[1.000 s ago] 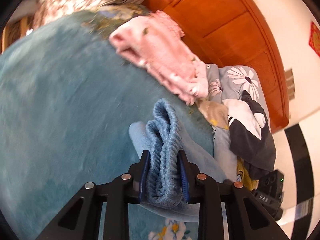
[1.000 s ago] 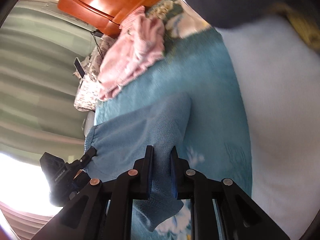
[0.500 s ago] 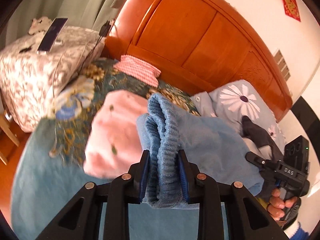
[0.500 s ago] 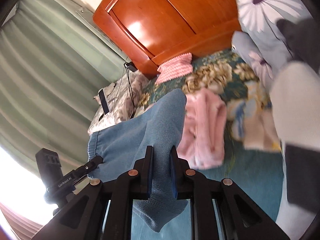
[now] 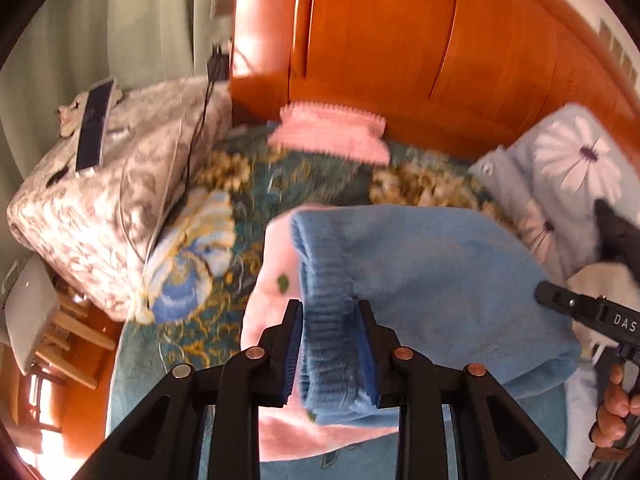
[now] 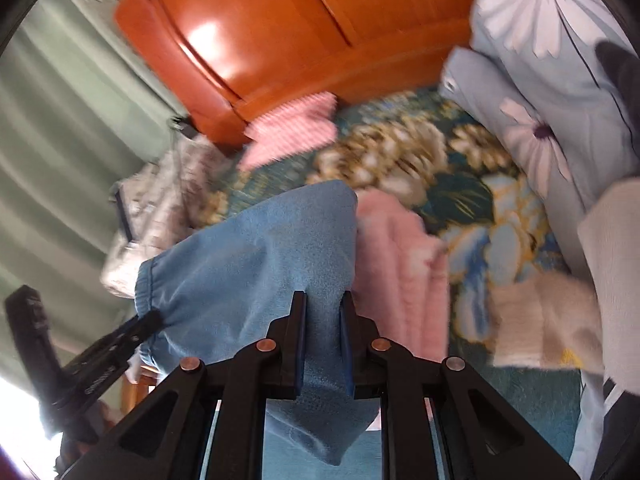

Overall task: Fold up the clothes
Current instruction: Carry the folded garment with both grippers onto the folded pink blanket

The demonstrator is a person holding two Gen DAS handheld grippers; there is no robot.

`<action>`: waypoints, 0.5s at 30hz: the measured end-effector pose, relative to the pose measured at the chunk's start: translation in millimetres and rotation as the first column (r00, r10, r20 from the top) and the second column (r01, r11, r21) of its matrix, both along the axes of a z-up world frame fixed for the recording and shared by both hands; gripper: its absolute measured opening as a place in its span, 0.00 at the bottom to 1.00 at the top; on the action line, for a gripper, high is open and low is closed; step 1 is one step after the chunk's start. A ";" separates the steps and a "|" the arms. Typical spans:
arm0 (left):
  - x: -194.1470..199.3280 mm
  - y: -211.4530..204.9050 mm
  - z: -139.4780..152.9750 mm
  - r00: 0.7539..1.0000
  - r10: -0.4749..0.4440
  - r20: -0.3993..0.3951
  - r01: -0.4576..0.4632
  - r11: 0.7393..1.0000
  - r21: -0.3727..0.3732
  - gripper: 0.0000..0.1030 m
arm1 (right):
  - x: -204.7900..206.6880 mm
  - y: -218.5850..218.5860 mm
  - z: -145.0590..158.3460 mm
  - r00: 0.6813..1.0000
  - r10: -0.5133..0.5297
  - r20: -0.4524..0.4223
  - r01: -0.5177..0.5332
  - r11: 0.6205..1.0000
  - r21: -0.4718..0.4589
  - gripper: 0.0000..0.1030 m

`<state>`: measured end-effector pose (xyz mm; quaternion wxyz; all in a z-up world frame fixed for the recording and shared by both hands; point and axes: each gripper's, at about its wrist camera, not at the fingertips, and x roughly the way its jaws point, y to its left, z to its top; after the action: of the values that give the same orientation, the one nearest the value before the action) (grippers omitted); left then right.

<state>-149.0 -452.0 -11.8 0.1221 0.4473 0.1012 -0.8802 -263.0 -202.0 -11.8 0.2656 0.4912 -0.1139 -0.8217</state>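
Going left to right, using the blue fleece garment [image 5: 432,280] as the anchor. Far left of it in the left wrist view there's a grey floral pillow [image 5: 112,200] with a dark phone [image 5: 94,128] lying on top and a black cable [image 5: 198,120] running down over it. Behind that is a green curtain [image 5: 100,20]. Between the pillow and the garment you can see the teal floral bedspread [image 5: 208,240].

The left gripper [image 5: 330,344] is clamped on the ribbed waistband end of the blue garment, with thick bunched fabric filling the gap between the blue pads. The garment is held up off the bed and stretches rightward from there. Right behind and under it is a pink fuzzy garment [image 5: 272,280] lying on the bedspread, and further back, against the orange wooden headboard [image 5: 400,60], sits a pink folded cloth [image 5: 332,136].

At the garment's right edge the right gripper [image 5: 548,300] shows up in the left view, with the person's hand [image 5: 612,408] on its handle. From its own camera, the right gripper [image 6: 322,348] is closed on a thinner edge of the same blue garment [image 6: 260,260], with a corner hanging down below the jaws.

Right of the garment there's a light blue daisy-print pillow [image 5: 568,168], and in the right wrist view a beige cloth [image 6: 540,320] sits on the bedspread past the pink garment [image 6: 404,260]. Pretty blurry overall.
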 end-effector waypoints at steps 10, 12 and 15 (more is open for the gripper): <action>25.0 -8.0 -7.6 0.999 0.028 -0.019 -0.026 0.996 0.085 0.60 | -2.4 12.3 -20.3 1.000 -0.003 0.011 0.002 0.996 0.094 0.21; 27.3 -8.4 -4.6 0.999 0.020 -0.026 -0.017 0.996 0.093 0.60 | -0.9 11.6 -15.0 1.000 0.011 -0.005 -0.010 0.992 0.123 0.26; 32.5 -17.6 0.9 0.998 0.040 -0.043 -0.033 0.987 0.160 0.62 | 0.8 15.3 -3.5 0.999 0.021 -0.037 -0.015 0.989 0.149 0.26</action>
<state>-116.6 -469.6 -10.9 0.0996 0.4331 0.1821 -0.8771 -262.3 -186.7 -15.3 0.2378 0.4948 -0.0430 -0.8347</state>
